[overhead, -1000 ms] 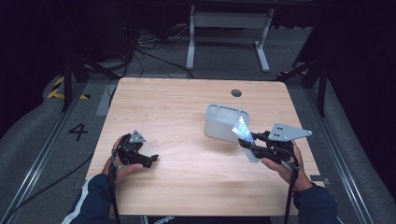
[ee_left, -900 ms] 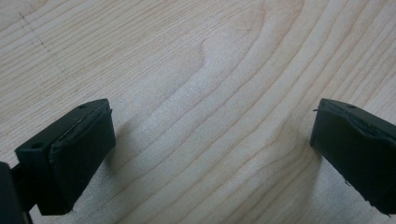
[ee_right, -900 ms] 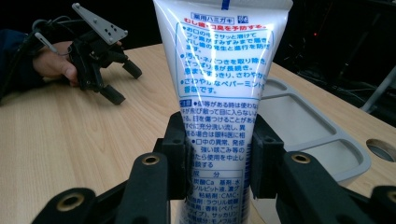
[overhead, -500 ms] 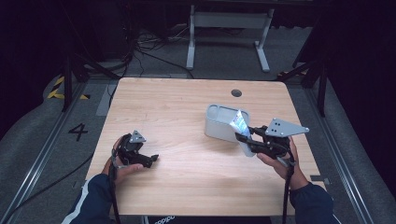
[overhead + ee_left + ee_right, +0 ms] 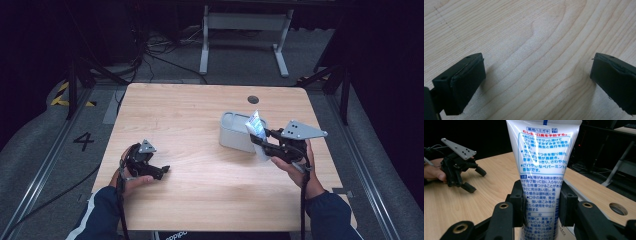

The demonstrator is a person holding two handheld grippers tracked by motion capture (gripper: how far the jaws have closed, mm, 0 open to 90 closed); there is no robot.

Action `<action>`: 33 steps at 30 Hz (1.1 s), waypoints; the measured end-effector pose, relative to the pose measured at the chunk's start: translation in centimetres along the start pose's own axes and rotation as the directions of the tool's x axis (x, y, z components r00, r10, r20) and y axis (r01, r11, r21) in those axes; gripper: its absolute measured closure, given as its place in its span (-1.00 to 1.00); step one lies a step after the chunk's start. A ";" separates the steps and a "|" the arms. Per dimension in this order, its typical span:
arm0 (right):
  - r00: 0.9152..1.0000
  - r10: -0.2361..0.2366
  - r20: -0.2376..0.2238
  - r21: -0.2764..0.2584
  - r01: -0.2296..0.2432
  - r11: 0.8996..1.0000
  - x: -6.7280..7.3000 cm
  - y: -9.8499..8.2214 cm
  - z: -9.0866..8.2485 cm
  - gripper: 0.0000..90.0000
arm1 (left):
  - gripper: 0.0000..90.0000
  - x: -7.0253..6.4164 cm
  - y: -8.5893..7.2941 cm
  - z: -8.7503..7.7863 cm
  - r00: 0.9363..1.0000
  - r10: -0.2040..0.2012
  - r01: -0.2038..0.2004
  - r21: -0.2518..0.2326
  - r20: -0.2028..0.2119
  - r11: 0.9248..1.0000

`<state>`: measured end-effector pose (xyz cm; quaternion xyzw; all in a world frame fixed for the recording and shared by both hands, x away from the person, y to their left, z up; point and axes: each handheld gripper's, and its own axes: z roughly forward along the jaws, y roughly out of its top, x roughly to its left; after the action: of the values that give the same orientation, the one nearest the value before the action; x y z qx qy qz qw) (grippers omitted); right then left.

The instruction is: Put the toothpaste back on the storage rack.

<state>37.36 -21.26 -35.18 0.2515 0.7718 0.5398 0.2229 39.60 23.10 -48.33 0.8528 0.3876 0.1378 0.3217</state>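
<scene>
Nearest the person, the left gripper [image 5: 162, 171] sits low on the wooden table [image 5: 190, 120], its jaws spread wide apart with only bare wood grain between them. Over on the other side, the right gripper [image 5: 256, 140] is clamped on a white toothpaste tube [image 5: 541, 170], pads squeezing its lower body from both sides, printed blue text facing the right gripper view. The tube stands up out of the grip, tilted a little, right at the near edge of the grey container [image 5: 235, 131]. Farther back there's a round hole [image 5: 253, 99] in the tabletop.
</scene>
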 end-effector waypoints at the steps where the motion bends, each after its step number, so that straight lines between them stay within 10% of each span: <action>1: 1.000 0.005 -0.001 0.000 -0.005 1.000 0.0 0.1 0.1 0.43 | -0.99 0.0 0.0 0.0 1.000 0.000 0.000 0.000 0.000 1.000; 33: 0.998 -0.008 0.062 -0.057 0.011 0.998 -1.3 3.0 4.2 0.46 | -0.99 0.0 0.0 0.0 1.000 0.001 -0.001 0.001 0.000 1.000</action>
<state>41.43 -18.18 -33.57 0.2581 0.7499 0.5525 0.2564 39.59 23.12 -48.32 0.8531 0.3872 0.1376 0.3215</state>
